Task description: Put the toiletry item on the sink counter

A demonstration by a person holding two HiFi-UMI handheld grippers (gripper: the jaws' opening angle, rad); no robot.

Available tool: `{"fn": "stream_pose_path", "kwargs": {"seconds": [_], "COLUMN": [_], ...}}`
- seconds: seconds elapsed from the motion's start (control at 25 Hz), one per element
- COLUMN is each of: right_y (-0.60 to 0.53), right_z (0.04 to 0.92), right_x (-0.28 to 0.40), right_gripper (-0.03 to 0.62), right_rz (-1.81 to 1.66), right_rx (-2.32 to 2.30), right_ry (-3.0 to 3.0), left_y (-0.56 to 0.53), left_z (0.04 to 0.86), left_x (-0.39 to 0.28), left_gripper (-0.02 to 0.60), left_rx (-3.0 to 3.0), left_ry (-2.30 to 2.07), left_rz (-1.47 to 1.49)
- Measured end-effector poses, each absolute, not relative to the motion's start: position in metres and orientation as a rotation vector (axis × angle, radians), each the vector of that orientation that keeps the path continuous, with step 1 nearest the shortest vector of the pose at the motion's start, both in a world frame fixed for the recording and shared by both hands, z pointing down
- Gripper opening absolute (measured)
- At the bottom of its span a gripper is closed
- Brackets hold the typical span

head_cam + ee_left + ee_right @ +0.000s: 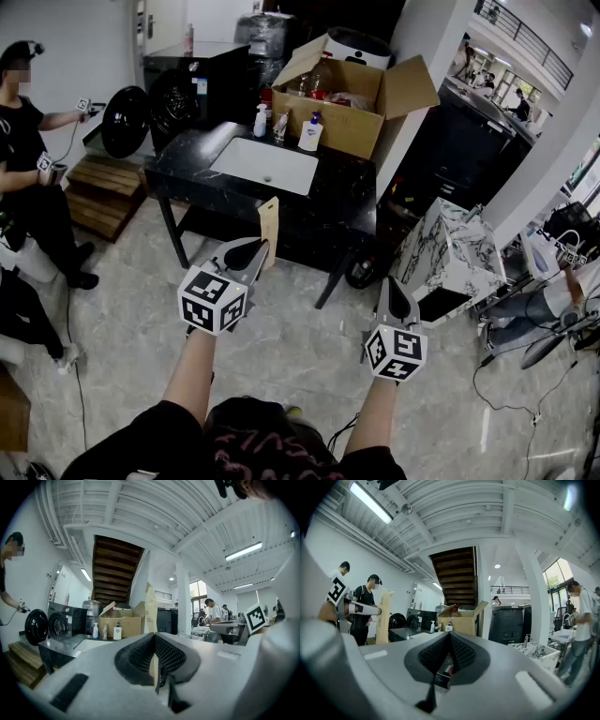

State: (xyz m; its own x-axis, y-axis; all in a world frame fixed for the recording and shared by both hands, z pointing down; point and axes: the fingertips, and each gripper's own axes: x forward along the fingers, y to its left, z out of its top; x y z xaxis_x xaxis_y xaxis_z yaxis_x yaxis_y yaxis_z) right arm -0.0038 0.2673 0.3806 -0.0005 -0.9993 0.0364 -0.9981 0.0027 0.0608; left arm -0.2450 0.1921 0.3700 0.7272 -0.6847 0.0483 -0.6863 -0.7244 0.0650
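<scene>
I look down on a black marble sink counter (347, 202) with a white rectangular basin (264, 165) set into its left half. An open brown cardboard box (347, 127) takes up the counter's back right corner. Left of the counter stands a black front-loading washing machine (187, 89) with its round door swung open, and a person in black (28, 178) stands on the floor at the far left.

My left gripper (246, 255) hangs in the air just before the counter's front edge. Its jaws are clenched on a thin, flat, tan paper-coloured toiletry packet (269, 228). The packet stands nearly upright above the jaw tips, off the counter and touching nothing else. My right gripper (394, 292) is lower and to the right, over the floor near the counter's front right corner. Its jaws are pressed together with nothing between them.

Along the counter's back edge, behind the basin, stand a white spray bottle (261, 122), a small clear tumbler (280, 129) and a white pump bottle with a blue label (310, 133). The pump bottle is just beside the box.
</scene>
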Motion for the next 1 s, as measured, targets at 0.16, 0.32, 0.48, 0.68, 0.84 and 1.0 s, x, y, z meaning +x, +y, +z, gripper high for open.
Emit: {"fn": "stream_pose_path", "kwargs": {"seconds": [0.16, 0.32, 0.48, 0.68, 0.84, 1.0], "right_y": [0.270, 0.273, 0.272, 0.267, 0.256, 0.236], "right_z": [0.379, 0.377, 0.373, 0.374, 0.380, 0.383], "right_x": [-0.006, -0.008, -0.011, -0.007, 0.003, 0.021], "right_gripper": [0.009, 0.009, 0.010, 0.009, 0.009, 0.010], "right_rz": [-0.035, -0.049, -0.056, -0.063, -0.052, -0.043], "right_rx": [2.167, 2.174, 2.188, 2.197, 2.200, 2.206], "right_ry": [-2.174, -2.172, -2.186, -2.179, -2.175, -2.175], "left_y": [0.195, 0.196, 0.196, 0.189, 0.178, 0.158], "left_z": [0.368, 0.367, 0.365, 0.367, 0.372, 0.375], "left_x": [-0.246, -0.246, -0.245, -0.240, -0.229, -0.213], "left_gripper": [0.005, 0.005, 0.005, 0.005, 0.005, 0.005], "left_rx": [2.847, 2.852, 2.865, 2.869, 2.869, 2.865], "left_ry": [-1.129, -1.112, -1.093, -1.077, -1.068, -1.069], "left_rz": [0.026, 0.021, 0.022, 0.012, 0.028, 0.053]}}
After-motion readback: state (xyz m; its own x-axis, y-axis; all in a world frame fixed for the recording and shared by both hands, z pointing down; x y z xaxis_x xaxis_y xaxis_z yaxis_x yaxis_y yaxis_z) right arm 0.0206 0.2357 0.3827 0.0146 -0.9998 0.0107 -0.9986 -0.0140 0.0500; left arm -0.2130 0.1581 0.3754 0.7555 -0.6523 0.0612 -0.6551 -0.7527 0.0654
